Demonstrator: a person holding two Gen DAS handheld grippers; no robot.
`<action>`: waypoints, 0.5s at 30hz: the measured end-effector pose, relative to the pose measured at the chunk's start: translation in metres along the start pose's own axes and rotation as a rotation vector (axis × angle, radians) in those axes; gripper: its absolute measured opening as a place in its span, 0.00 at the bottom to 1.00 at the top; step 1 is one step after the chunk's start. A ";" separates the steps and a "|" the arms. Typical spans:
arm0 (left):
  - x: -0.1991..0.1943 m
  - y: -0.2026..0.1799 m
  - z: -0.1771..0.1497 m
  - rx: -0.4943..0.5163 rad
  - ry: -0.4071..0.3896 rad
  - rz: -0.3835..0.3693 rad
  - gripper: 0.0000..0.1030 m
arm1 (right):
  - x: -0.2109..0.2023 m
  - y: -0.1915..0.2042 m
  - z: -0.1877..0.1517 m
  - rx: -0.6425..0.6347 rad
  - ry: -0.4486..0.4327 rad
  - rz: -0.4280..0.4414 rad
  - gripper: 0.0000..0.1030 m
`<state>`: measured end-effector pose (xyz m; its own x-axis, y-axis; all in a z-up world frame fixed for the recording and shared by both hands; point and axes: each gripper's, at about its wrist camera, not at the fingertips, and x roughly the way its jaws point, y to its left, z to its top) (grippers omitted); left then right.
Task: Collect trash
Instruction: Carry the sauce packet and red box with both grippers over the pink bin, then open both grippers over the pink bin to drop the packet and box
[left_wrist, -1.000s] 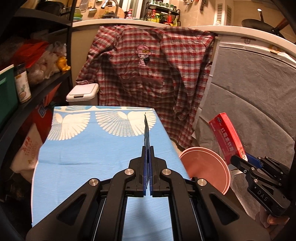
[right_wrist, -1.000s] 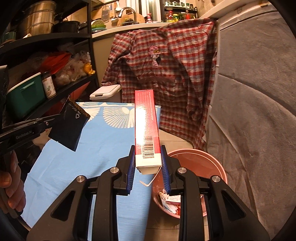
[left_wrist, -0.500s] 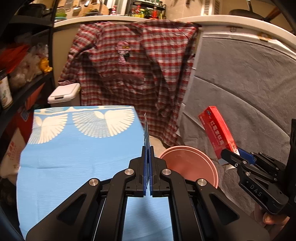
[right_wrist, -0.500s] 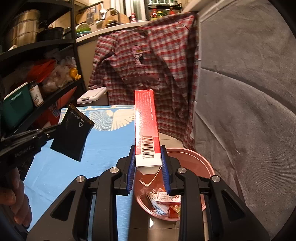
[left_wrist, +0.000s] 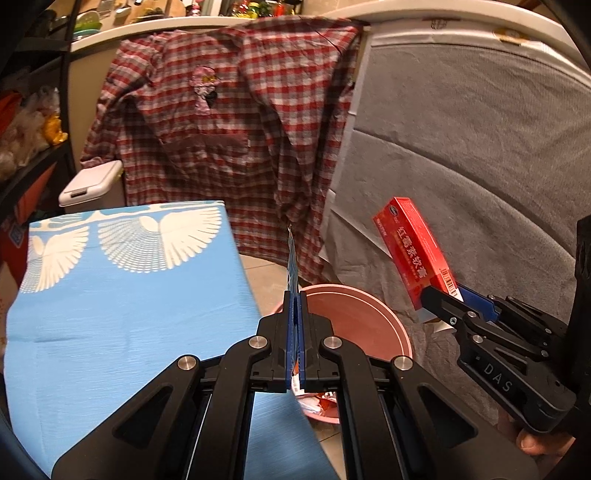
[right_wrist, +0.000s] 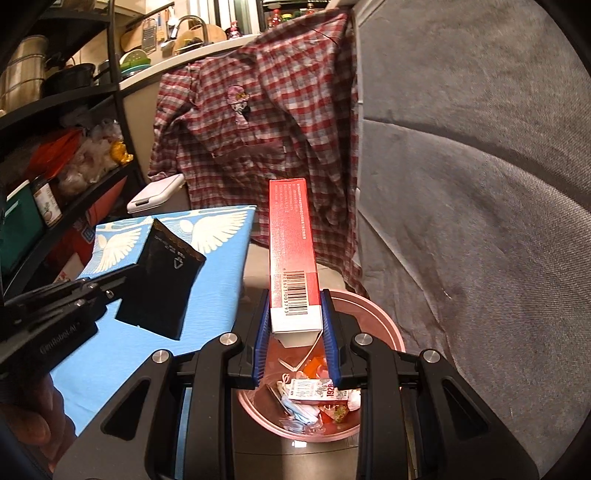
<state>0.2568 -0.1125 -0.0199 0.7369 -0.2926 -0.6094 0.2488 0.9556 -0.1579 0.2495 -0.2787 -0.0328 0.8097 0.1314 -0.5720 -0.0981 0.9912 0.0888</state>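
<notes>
My left gripper (left_wrist: 294, 295) is shut on a flat dark wrapper (left_wrist: 292, 264), seen edge-on in the left wrist view and as a black sachet (right_wrist: 160, 284) in the right wrist view. It hangs at the right edge of the blue cloth-covered table (left_wrist: 110, 317), beside the pink bin (left_wrist: 362, 317). My right gripper (right_wrist: 295, 317) is shut on a long red box (right_wrist: 291, 254) with a barcode, held above the pink bin (right_wrist: 384, 325). Inside the bin lie several scraps of trash (right_wrist: 314, 395). The red box (left_wrist: 413, 254) also shows at the right of the left wrist view.
A plaid shirt (left_wrist: 229, 129) hangs over a counter behind the table. A grey-covered surface (left_wrist: 480, 166) stands at the right. Dark shelves (right_wrist: 55, 140) with jars and bags line the left. A small white lidded bin (left_wrist: 92, 181) sits beyond the table.
Both grippers have swung to the right: the left with its wrapper from over the table to its right edge, the right with the red box to above the bin. The trash inside now shows.
</notes>
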 end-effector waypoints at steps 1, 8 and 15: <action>0.004 -0.002 0.000 0.002 0.003 -0.001 0.02 | 0.001 -0.002 0.000 0.003 0.002 -0.002 0.25; 0.033 -0.017 0.002 0.012 0.043 -0.041 0.02 | 0.012 -0.015 0.002 0.037 0.024 -0.016 0.26; 0.055 -0.029 0.001 0.010 0.085 -0.081 0.27 | 0.019 -0.028 0.005 0.085 0.031 -0.036 0.41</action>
<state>0.2906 -0.1564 -0.0480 0.6587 -0.3641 -0.6584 0.3118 0.9285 -0.2016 0.2703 -0.3042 -0.0422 0.7936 0.0973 -0.6006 -0.0185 0.9905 0.1361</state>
